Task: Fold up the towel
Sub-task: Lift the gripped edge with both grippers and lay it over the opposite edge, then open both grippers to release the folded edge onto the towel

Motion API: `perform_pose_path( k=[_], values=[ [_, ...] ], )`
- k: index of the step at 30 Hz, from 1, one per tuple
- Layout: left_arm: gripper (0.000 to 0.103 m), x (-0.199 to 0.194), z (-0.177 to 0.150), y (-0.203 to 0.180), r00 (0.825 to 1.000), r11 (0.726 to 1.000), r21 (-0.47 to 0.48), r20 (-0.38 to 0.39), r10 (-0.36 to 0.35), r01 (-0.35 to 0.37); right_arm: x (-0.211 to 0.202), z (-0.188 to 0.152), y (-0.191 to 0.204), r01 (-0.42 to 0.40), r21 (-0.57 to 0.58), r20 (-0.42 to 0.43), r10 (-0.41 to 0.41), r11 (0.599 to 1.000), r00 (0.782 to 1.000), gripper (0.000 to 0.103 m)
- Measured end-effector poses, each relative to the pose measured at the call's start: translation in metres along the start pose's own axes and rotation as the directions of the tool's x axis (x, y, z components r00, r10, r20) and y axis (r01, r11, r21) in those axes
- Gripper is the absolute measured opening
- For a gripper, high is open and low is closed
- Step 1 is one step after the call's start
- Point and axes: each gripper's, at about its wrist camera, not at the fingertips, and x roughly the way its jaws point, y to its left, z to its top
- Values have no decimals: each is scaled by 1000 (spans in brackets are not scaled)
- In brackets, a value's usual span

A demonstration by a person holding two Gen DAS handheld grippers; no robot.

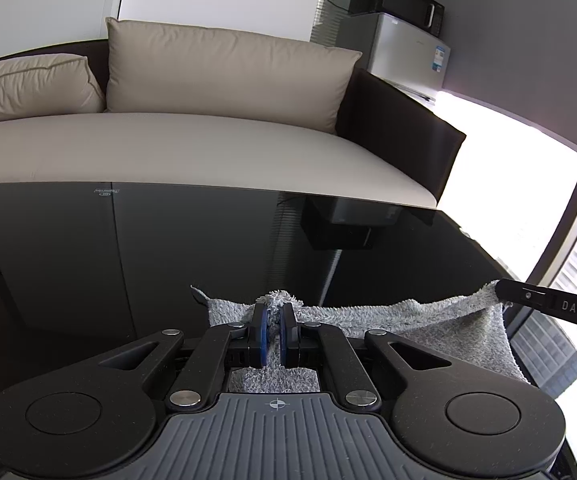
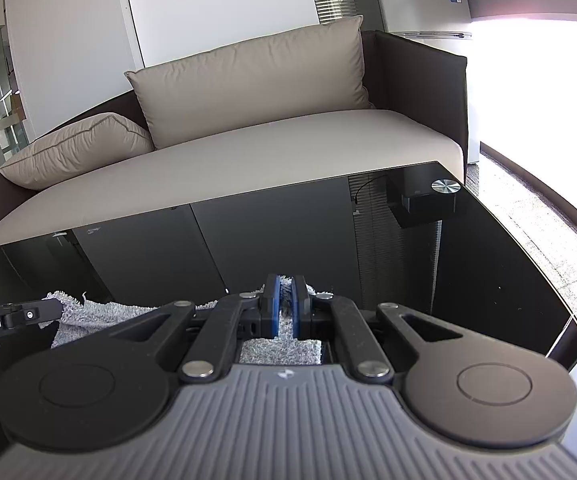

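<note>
Soft, light grey towel (image 1: 368, 316) sagging low in frame, corners pinched by closed left gripper (image 1: 274, 332) and right gripper (image 2: 286, 308)

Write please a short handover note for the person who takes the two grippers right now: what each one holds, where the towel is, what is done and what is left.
Left gripper: shut on the grey towel, pinching one part of its edge.
Right gripper: shut on the towel further along that edge.
The edge hangs between the two above the black glass table; the rest hangs down under the grippers, mostly hidden.
Done: both grasps made, edge lifted.
Left: no finished fold shows. Probably carry the held edge over and lay it down, then release.
</note>
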Motion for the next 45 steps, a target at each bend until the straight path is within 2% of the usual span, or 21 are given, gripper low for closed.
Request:
perform_pose_path(
  k=[9, 13, 22, 26, 28, 30, 32, 38, 41, 45],
  values=[
    [6, 12, 4, 2, 1000, 1000, -13, -12, 6, -7, 14, 2, -2, 7, 6, -13, -6, 1000, 1000, 6],
    [12, 16, 3, 3, 999, 1000, -17, -21, 25, -25, 20, 3, -3, 10, 9, -20, -10, 1000, 1000, 6],
    [13, 18, 5, 15, 998, 997, -42, -8, 67, -67, 33, 0, -4, 21, 6, -35, -21, 1000, 999, 6],
    [18, 16, 6, 18, 996, 995, -43, -2, 89, -89, 37, -3, -8, 33, 17, -30, -33, 999, 999, 7],
    [22, 13, 7, 21, 995, 994, -46, 3, 101, -101, 37, -2, -9, 35, 10, -18, -34, 999, 999, 12],
    [23, 10, 8, 22, 995, 994, -42, -1, 102, -102, 32, -1, -8, 36, -3, 12, -36, 999, 999, 29],
    [27, 7, 9, 23, 996, 996, -28, -18, 85, -86, 24, 2, -8, 30, -7, 50, -30, 1000, 998, 41],
    [36, 4, 4, 9, 998, 997, 62, -53, 45, -42, 12, 5, -5, 0, -40, 57, 2, 999, 998, 41],
    [50, 8, 1, 5, 998, 998, 64, -53, 33, -30, 11, 4, -4, -16, -32, 40, 17, 999, 999, 43],
    [53, 16, -1, 6, 997, 997, 50, -52, 56, -53, 15, 0, -4, 3, -38, 0, -3, 999, 1000, 44]
  ],
)
